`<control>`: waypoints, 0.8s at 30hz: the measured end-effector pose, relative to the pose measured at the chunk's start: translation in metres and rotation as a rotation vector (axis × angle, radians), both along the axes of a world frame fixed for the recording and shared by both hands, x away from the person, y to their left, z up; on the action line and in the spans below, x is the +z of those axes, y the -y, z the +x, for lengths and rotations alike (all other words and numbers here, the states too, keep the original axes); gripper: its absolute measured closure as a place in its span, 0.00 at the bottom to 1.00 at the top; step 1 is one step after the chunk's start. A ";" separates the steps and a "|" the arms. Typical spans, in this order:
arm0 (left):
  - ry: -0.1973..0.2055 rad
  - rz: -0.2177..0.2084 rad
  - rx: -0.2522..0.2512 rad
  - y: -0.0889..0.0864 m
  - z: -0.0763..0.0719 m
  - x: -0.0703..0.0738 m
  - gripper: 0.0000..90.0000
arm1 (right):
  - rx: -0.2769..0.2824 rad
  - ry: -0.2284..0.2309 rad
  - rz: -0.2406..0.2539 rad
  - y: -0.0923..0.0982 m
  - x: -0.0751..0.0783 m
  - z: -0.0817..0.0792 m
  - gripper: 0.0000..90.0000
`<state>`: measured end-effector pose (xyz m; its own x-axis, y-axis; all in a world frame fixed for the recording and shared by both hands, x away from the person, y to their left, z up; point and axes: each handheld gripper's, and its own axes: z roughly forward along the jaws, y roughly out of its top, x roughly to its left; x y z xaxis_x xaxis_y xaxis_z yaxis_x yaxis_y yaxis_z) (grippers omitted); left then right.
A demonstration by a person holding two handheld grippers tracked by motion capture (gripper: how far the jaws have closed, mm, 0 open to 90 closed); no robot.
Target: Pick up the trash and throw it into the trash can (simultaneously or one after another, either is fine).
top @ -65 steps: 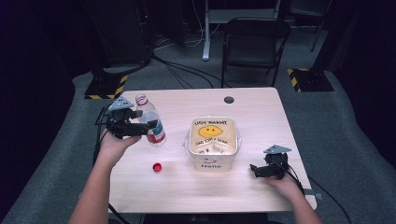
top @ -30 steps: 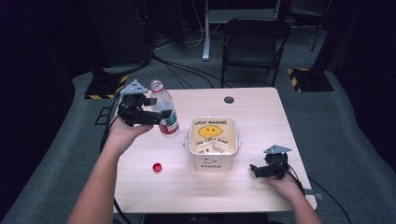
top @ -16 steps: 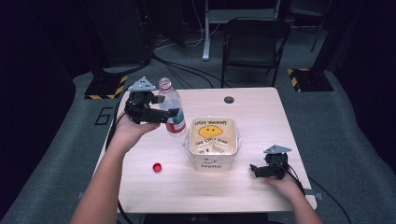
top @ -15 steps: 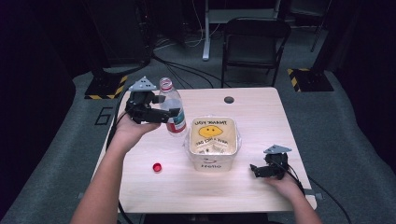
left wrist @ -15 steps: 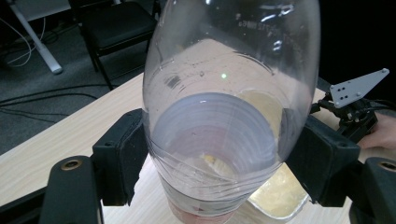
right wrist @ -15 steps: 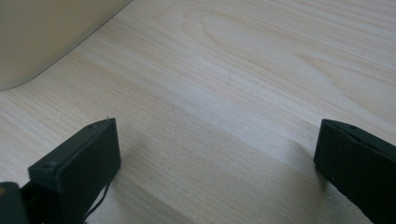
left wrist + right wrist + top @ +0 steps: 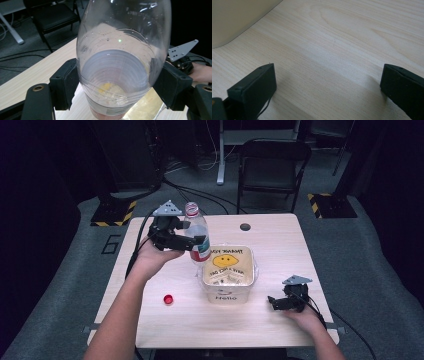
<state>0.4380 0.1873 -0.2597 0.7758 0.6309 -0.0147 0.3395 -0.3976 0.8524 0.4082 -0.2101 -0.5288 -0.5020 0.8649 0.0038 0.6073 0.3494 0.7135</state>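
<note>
Above tub rim | left tool clamps bottle | right tool apart | tub reads "Hello"

Clear plastic bottle with red label: formerly standing at centre left of the high view; now carried rightward and slightly up, against the upper-left corner of the square cream plastic tub. Left gripper, clamped on the bottle: shifted with it, forearm extended further into frame.
</note>
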 end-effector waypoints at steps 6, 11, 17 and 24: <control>-0.003 0.004 -0.016 0.012 0.003 -0.003 0.29 | 0.000 0.000 0.000 0.000 0.000 0.000 0.00; -0.002 0.003 -0.025 0.021 0.005 -0.006 0.29 | 0.000 -0.001 0.001 0.000 0.000 0.000 0.00; 0.000 0.005 -0.022 0.029 0.011 -0.013 0.29 | 0.000 -0.001 0.001 0.000 0.000 0.000 0.00; 0.000 0.009 -0.014 0.038 0.017 -0.020 0.29 | 0.000 -0.001 0.001 0.000 0.000 0.000 0.00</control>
